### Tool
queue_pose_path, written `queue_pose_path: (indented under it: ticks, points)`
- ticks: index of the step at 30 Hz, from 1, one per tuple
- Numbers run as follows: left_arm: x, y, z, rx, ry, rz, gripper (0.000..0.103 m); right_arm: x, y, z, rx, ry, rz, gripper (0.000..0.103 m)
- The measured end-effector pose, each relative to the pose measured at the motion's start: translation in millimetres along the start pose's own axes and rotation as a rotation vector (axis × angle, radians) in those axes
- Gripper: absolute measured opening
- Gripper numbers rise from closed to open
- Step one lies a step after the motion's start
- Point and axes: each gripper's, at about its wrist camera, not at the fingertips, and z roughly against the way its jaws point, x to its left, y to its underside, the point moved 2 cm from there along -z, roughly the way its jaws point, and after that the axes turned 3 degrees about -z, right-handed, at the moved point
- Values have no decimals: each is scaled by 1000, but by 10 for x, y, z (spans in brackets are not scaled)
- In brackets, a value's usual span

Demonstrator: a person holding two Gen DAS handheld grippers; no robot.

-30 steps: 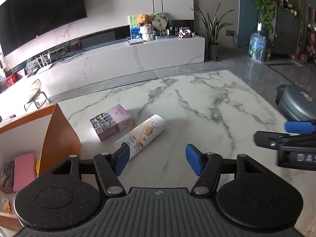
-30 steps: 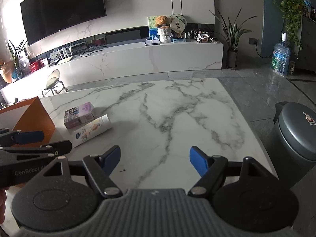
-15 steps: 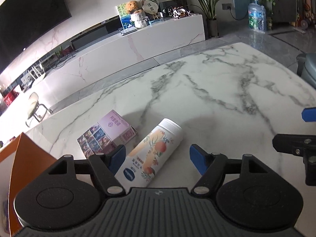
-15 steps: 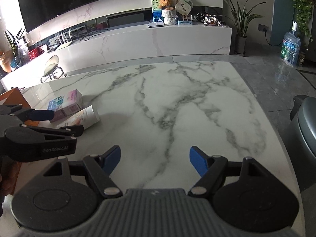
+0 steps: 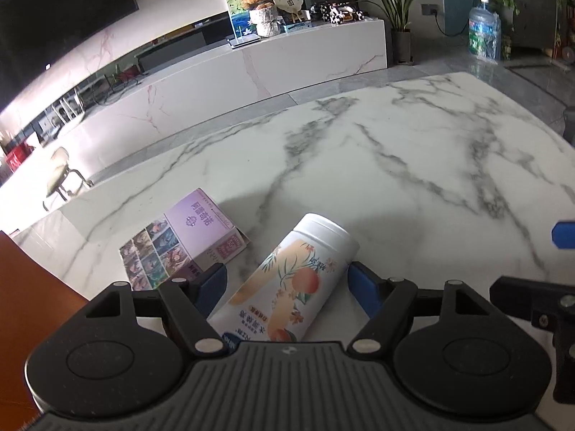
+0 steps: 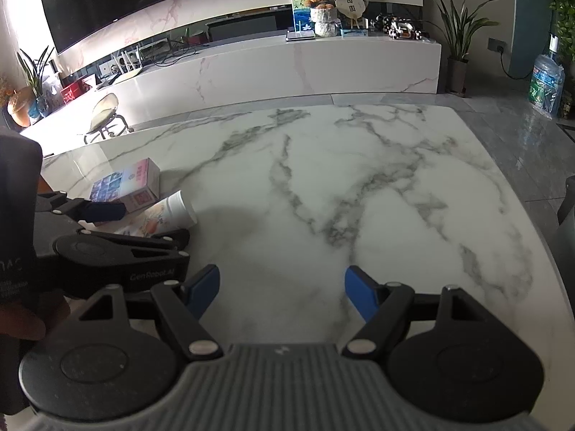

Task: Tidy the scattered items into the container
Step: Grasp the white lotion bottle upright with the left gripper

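A white bottle with a peach print [image 5: 287,287] lies on its side on the marble table [image 5: 395,165]. My left gripper [image 5: 287,285] is open with its blue pads on either side of the bottle, which lies between the jaws. A purple box [image 5: 183,240] lies just left of the bottle. The orange container's wall [image 5: 28,287] is at the far left. My right gripper [image 6: 282,287] is open and empty over bare marble; from it I see the bottle [image 6: 169,212], the box [image 6: 125,183] and the left gripper [image 6: 107,215].
The right gripper's fingertip [image 5: 562,233] shows at the right edge of the left wrist view. A grey bin [image 6: 567,201] stands off the table's right side. A stool [image 6: 106,115] and a long white TV cabinet [image 6: 287,68] are beyond the table.
My left gripper has moved forward and down so the bottle now lies between its open jaws. The right gripper has moved a little forward over the table.
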Motion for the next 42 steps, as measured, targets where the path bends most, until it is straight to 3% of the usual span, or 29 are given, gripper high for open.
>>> queue_pose_path:
  ticks: [8,19,24,33,37,42]
  points:
    - [85,87,98,43,50,88,60,-7,-43,22,8,23,0,79]
    - [186,509,493,152,26,144,58,246,-154,182,-6,-6,89,78]
    - [234,651,640,216,20,149,58,398,-160,179,29,-65,128,76]
    - [333,621,606,261,-16,167,65,787,-368,77,35,-201,366,74]
    - [403,587,550,253,-11,225,54,946,-487,-47,1,-258,501,74]
    - [457,517,486,257,-29,249,54,1108,-636,-333,-8,-358,721,74]
